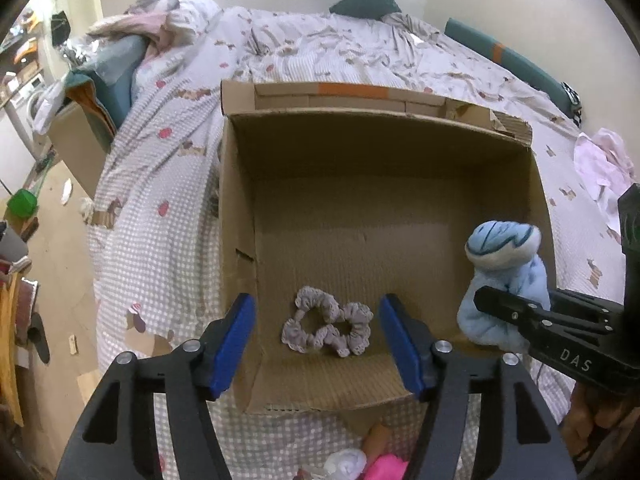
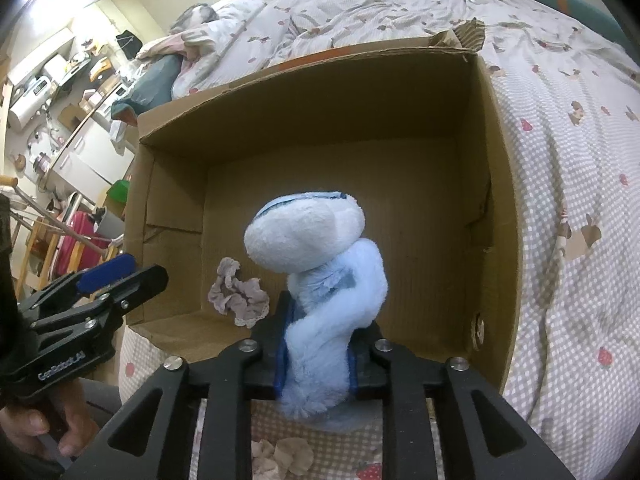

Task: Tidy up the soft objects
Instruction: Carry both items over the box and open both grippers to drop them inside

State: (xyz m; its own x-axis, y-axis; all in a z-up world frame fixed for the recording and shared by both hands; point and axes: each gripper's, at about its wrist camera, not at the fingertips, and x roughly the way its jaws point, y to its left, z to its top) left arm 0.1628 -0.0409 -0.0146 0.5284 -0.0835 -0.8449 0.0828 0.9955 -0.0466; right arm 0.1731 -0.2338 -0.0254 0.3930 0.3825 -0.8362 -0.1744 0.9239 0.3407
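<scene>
An open cardboard box [image 1: 376,148] lies on the bed; it also shows in the right wrist view [image 2: 496,208]. A mauve scrunchie [image 1: 326,326] lies on the box floor near the front wall, also in the right wrist view [image 2: 240,298]. My left gripper [image 1: 318,344] is open and empty, its blue pads either side of the scrunchie, above it. My right gripper [image 2: 316,360] is shut on a light blue fluffy sock [image 2: 320,280] and holds it over the box's front right edge; the sock shows in the left wrist view [image 1: 504,276].
A checked quilt [image 1: 168,184] covers the bed. Pink and white soft items [image 1: 368,464] lie on the quilt in front of the box. Pink clothing [image 1: 604,160] lies at the right. A cluttered floor and shelves [image 2: 60,92] are at the left.
</scene>
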